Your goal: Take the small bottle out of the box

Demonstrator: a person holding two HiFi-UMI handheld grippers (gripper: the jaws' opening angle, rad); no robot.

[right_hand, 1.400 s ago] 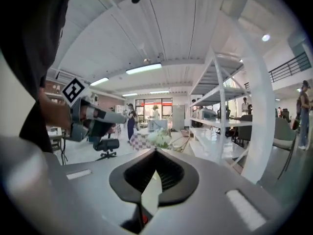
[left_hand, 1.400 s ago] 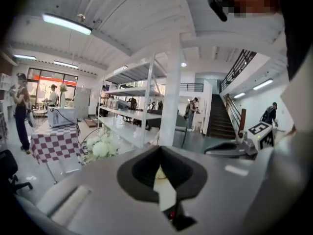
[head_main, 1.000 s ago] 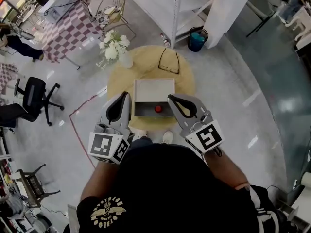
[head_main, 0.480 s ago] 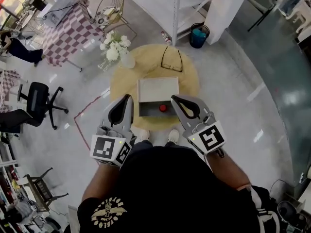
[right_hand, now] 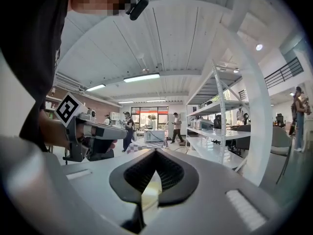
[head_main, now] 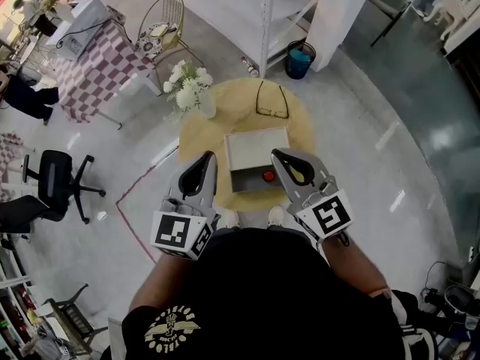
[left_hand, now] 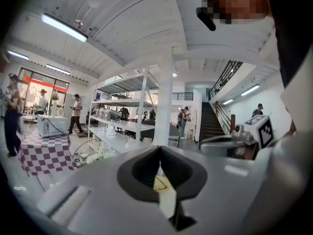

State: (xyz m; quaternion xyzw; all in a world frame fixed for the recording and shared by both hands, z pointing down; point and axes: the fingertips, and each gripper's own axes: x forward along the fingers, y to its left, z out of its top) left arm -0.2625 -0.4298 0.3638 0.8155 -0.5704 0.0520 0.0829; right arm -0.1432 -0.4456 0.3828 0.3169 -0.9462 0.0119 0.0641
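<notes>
Apparently upright small bottle (head_main: pixel 268 176), cap up

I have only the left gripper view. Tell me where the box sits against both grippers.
Observer: Head view: the box sits on a round table, between the left gripper and the right gripper, whose tip overlaps its right edge.
Operator: Report the bottle.
Observer: A red round top, probably its cap, shows in the box's dark open part, nearer the right gripper.
Operator: Give the right jaws.
Observer: The right gripper view shows them closed on nothing.
</notes>
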